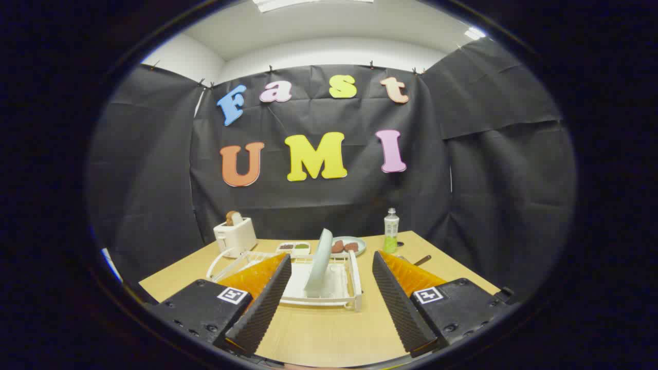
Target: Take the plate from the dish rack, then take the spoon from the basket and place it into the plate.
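Hand-held gripper point(331, 303) fingers spread wide apart, nothing between the pads, hovering over bare light-wood desk point(329, 334). Just ahead of the fingers sits a white dish rack point(339, 290) with the pale plate point(320, 262) standing on edge in it, leaning slightly, untouched. White wire basket point(226, 259) touches the rack beside the left finger; spoon can't be made out. Beyond the rack: white toaster point(235, 235) with a bread slice sticking up, a small divided tray point(294, 248), a round dish point(354, 245) with brown food, and a green-labelled bottle point(391, 231). A dark utensil point(422, 260) lies near the right finger. Black cloth walls the booth; white ceiling with light panels above.
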Action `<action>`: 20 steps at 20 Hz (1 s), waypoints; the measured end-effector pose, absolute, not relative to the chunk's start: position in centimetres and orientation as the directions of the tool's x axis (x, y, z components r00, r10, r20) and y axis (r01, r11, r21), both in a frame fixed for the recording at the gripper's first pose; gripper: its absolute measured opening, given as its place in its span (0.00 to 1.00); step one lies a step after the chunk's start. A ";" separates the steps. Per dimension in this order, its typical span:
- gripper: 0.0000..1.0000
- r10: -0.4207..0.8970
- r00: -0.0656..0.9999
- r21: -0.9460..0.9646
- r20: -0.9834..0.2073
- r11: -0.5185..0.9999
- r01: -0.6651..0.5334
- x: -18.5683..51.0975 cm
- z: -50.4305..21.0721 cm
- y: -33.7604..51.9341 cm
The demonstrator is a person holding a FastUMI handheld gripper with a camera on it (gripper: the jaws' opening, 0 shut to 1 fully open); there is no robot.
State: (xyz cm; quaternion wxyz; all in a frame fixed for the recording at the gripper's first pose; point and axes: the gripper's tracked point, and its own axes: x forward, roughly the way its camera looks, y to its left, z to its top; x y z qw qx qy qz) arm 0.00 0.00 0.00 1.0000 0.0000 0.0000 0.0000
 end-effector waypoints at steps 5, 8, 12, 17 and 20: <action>1.00 -0.029 1.000 -0.002 -0.009 1.000 0.029 0.5 -0.5 -0.9; 1.00 -0.026 1.000 -0.025 -0.004 0.999 0.026 0.6 -0.6 -0.6; 1.00 -0.016 1.000 -0.043 0.003 0.999 0.016 0.6 -0.6 -0.2; 1.00 -0.011 1.000 -0.033 -0.005 0.999 0.011 1.0 -0.7 -0.1; 0.99 0.013 1.000 -0.037 -0.024 0.999 -0.014 1.8 -0.4 0.6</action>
